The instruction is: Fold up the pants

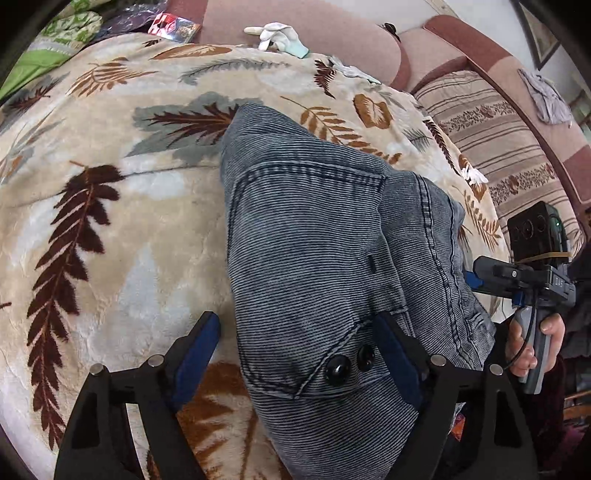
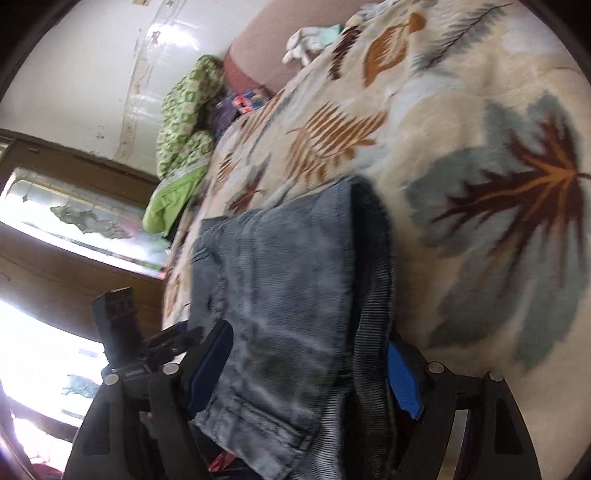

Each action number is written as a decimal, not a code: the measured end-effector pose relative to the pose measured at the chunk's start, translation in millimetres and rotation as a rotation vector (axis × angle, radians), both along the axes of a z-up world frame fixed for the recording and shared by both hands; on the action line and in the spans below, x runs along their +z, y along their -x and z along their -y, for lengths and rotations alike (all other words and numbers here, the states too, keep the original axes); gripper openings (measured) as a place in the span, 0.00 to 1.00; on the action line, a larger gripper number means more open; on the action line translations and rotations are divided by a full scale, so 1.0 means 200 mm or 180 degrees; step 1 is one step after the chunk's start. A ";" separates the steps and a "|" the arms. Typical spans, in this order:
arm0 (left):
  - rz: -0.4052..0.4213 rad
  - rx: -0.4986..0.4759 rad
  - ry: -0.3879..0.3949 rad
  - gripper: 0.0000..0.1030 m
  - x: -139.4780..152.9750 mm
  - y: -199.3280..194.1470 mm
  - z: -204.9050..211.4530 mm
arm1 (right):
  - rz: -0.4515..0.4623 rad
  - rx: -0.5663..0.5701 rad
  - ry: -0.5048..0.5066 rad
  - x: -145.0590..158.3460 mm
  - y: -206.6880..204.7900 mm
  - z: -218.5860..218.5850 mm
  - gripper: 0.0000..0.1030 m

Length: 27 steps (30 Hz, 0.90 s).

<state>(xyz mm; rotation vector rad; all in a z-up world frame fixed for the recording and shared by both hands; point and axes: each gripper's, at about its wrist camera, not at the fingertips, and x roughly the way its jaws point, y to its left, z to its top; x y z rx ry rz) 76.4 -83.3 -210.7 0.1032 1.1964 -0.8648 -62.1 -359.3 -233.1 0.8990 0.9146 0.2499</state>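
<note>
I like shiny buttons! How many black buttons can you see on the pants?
2. Both sit side by side on the flap of the pants, near the left gripper: one button, the other beside it. More may be hidden under folds.

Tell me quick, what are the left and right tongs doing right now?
Left tongs: open, straddling the pants near the two black buttons, not gripping.
Right tongs: wide around the folded pants edge; a grip cannot be told.

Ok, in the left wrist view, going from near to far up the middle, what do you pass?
Left gripper → two black buttons → back pocket of the pants → leaf-print blanket → white glove.
</note>
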 end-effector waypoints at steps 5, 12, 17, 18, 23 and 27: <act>-0.0056 -0.0025 0.0080 0.83 0.00 -0.01 0.00 | 0.0089 0.0092 0.0118 0.00 0.00 -0.05 0.79; -0.0035 -0.0028 0.0134 0.66 0.01 0.00 0.03 | 0.0301 0.0184 0.0251 0.02 0.02 -0.15 0.81; 0.0042 0.0010 0.0110 0.47 0.05 0.02 0.02 | 0.0194 0.0078 0.0648 0.07 0.02 -0.22 0.60; 0.0052 0.0024 0.0100 0.46 0.06 0.02 0.02 | 0.0215 0.0091 0.0738 0.10 0.03 -0.24 0.56; 0.0162 0.0042 0.0043 0.38 0.14 0.05 0.03 | 0.0329 0.0115 0.1031 0.24 0.02 -0.31 0.43; 0.0244 0.0043 0.0031 0.37 0.23 0.04 0.04 | 0.0419 0.0178 0.1125 0.33 -0.02 -0.33 0.41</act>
